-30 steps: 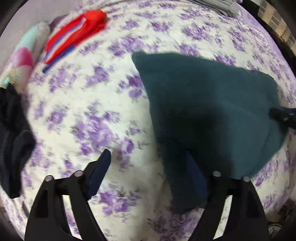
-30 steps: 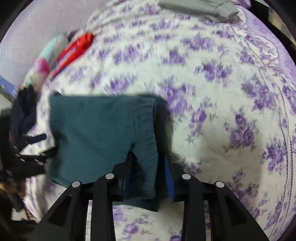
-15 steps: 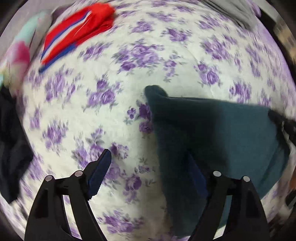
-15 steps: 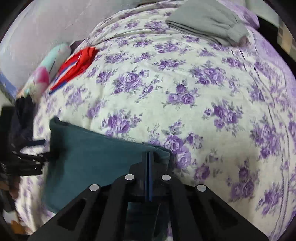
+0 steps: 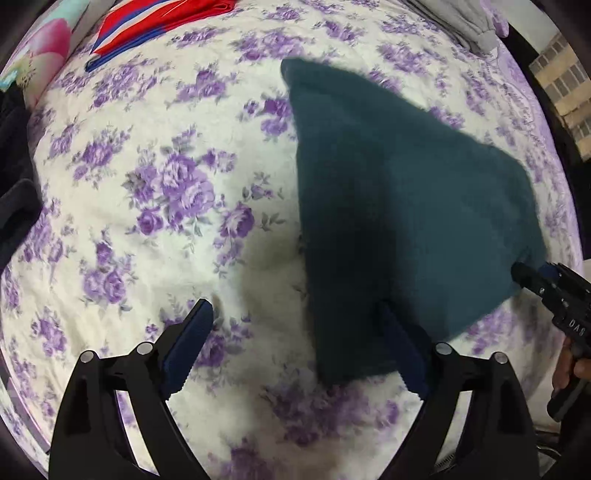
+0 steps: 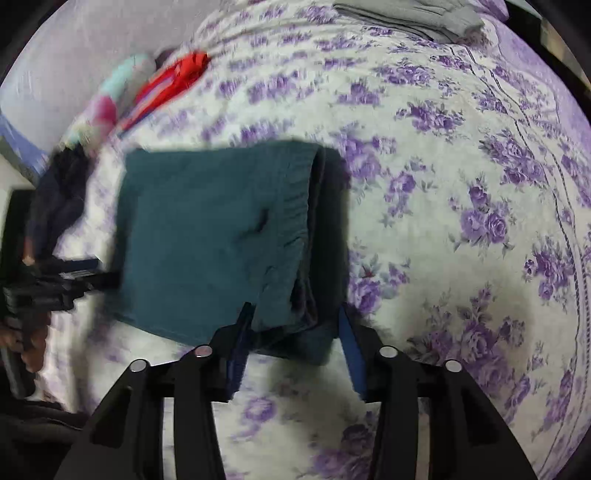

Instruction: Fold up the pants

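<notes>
— What are you seeing on the left side, from left to right?

— I am looking down along my left gripper [image 5: 291, 343]. Its jaws are opening and already standing wide. The left finger [image 5: 188, 341] is hanging over the flowered bedspread [image 5: 155, 192] and touching no cloth. The right finger [image 5: 400, 349] is sitting at the near edge of the teal pants [image 5: 399, 206]; I cannot tell if it is touching them. Nothing is being pinched there.

— And where are the pants lying?

— They are lying folded on the bedspread, to the right of the middle in this view. At the far right edge, the right gripper [image 5: 532, 277] is reaching to their corner.

— What is the right side showing?

— In the right wrist view, a dark garment [image 6: 59, 199] is lying at the left edge, then the pants [image 6: 207, 236] are spreading in the middle. My right gripper [image 6: 293, 345] is opening its jaws too. The folded corner with the waistband is sitting between the blue pads [image 6: 351, 350], but the pads are not pressing it. A grey folded garment [image 6: 413, 16] is lying at the far top.
</notes>
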`<state>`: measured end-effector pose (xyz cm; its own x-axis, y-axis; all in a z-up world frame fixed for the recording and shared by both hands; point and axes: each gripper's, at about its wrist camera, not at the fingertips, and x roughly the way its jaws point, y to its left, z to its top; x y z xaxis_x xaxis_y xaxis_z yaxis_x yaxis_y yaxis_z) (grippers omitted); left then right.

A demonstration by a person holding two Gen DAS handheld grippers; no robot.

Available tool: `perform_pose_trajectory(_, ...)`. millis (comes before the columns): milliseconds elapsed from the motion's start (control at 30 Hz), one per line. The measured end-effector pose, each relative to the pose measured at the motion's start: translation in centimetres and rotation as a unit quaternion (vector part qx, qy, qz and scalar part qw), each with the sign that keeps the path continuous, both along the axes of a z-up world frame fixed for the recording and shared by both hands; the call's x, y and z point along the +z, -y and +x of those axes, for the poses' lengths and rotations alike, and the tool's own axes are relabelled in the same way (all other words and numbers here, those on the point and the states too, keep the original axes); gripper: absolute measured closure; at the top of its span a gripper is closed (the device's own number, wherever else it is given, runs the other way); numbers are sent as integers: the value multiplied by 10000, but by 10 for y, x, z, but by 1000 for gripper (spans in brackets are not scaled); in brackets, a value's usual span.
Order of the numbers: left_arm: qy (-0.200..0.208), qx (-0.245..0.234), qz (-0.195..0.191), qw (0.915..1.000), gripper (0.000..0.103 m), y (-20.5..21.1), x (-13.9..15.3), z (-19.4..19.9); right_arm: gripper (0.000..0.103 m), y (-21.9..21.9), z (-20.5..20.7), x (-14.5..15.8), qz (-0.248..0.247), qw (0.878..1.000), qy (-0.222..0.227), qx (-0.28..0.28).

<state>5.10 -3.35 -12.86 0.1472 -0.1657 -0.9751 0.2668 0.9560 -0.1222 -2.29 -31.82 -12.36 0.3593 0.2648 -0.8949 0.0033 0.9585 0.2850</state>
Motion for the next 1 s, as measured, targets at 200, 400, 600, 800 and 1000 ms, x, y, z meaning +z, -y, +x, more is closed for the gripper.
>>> perform_pose_trajectory(200,142,96,-723,9972,15,3,24,26,32,33,19,9,835,9932,286,-753)
perform_pose_trajectory(400,-212,-110,-247,9994,19,40,-24,47,36,-5,47,-24,426,9986,7,-308)
perform_pose_trajectory(600,446,-935,253,9943,86,72,16,23,85,-28,44,16,702,9963,259,417)
perform_pose_trajectory(800,1454,-727,-181,9865,86,53,104,37,84,-57,88,96,768,9836,1240,1059)
perform_pose_trajectory(1000,1657,74,-176,9860,84,-5,117,122,82,-78,185,101,661,9809,1401,1175)
